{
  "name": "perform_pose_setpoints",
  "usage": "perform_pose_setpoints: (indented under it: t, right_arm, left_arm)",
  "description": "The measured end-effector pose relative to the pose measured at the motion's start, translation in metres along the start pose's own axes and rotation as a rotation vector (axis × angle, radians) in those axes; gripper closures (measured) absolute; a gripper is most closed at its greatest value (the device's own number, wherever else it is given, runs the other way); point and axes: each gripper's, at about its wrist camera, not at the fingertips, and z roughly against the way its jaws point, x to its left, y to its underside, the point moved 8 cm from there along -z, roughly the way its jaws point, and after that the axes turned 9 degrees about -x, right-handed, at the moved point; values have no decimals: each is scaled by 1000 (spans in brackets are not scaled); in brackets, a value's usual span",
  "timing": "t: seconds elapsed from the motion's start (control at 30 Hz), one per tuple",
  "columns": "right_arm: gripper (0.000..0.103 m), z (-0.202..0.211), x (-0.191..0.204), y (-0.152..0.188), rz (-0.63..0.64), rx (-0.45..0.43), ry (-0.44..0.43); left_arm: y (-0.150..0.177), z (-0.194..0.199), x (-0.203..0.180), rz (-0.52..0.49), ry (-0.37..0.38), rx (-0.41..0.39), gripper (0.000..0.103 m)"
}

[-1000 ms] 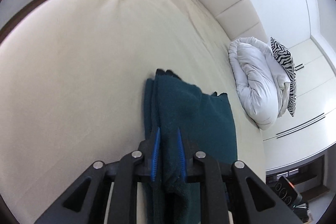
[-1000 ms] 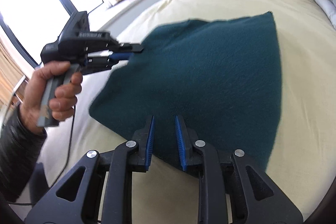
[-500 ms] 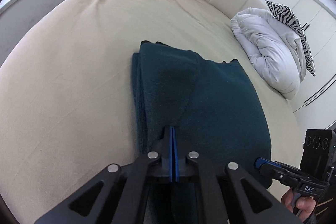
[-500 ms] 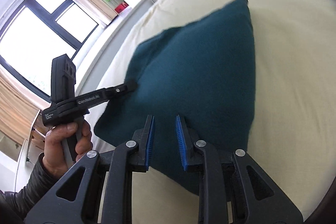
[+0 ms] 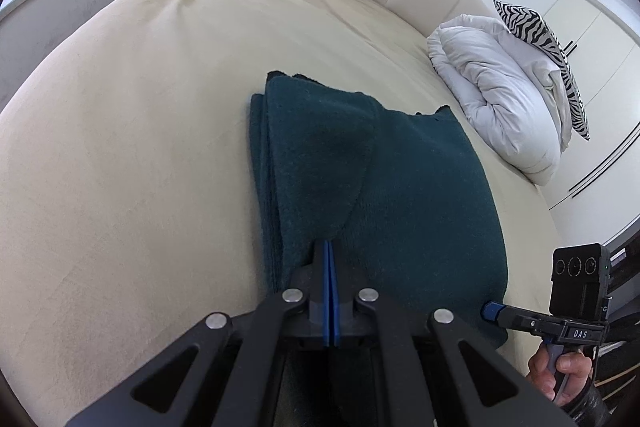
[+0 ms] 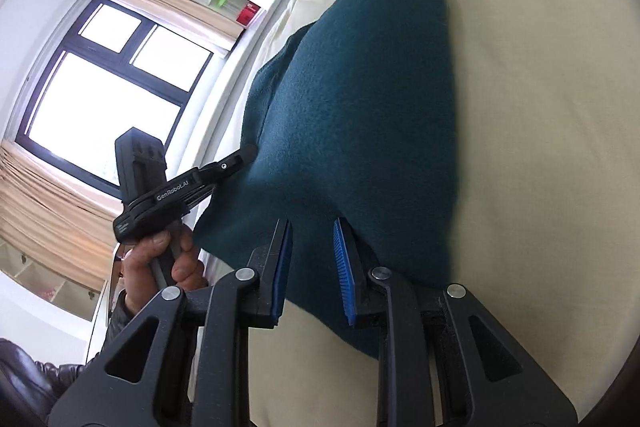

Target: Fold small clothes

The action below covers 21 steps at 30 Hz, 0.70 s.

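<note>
**Teal garment pinched at near edge, one corner still free**

Risk first. Left gripper (image 5: 330,291), low centre of the left wrist view, has its blue pads pressed together on a ridge of the teal garment (image 5: 372,187); the bite looks thin. Likely failure: the fleece slips out when lifted, since only a small pinch of thick cloth is caught. Second risk: the pinch may take just the top layer, so a lift would peel the stack apart rather than carry the fold.

Right gripper (image 6: 312,267), bottom centre of the right wrist view, stands at a narrow gap, pads on either side of the garment's near edge without visibly pressing it. If it closes off-corner, the fold could go skewed. In the left wrist view its tip sits just beside the garment's lower right corner.

Garment: dark teal, fuzzy knit or fleece, already folded into several layers, stacked edges showing along its left side. It lies mid-frame on the cream bed sheet (image 5: 140,147), well apart from the white duvet (image 5: 500,95) and zebra-print pillow (image 5: 560,55) at upper right.
</note>
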Motion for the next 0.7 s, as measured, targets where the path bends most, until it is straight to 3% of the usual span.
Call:
perform_pose_setpoints:
  t: [0.1, 0.17, 0.23, 0.27, 0.3, 0.43, 0.53, 0.57, 0.7]
  right_arm:
    - [82, 19, -3, -12, 8, -34, 43]
    - [81, 32, -2, -35, 2, -83, 64]
    - [74, 43, 2, -61, 5, -124, 80]
    - [65, 41, 4, -73, 4, -128, 80]
    - [55, 30, 10, -88, 7, -117, 79]
    - [54, -26, 23, -128, 37, -39, 59]
    - [56, -58, 10, -150, -48, -32, 25]
    - [56, -66, 0, -157, -71, -42, 57]
    - [56, -69, -37, -173, -144, -92, 106]
  left_arm:
    - [-4, 4, 1, 24, 15, 8, 97]
    - [-11, 12, -2, 16, -16, -5, 97]
    - [-25, 21, -14, -47, -59, -46, 87]
    - [-33, 24, -23, -73, -59, -63, 76]
    - [-39, 22, -30, -86, -47, -63, 73]
    - [-53, -5, -53, -186, -66, -36, 73]
    - [-49, -42, -42, -221, -132, 48, 73]
    - [-46, -51, -35, -220, -144, 68, 73]
    - [-40, -56, -23, -173, -85, 65, 73]
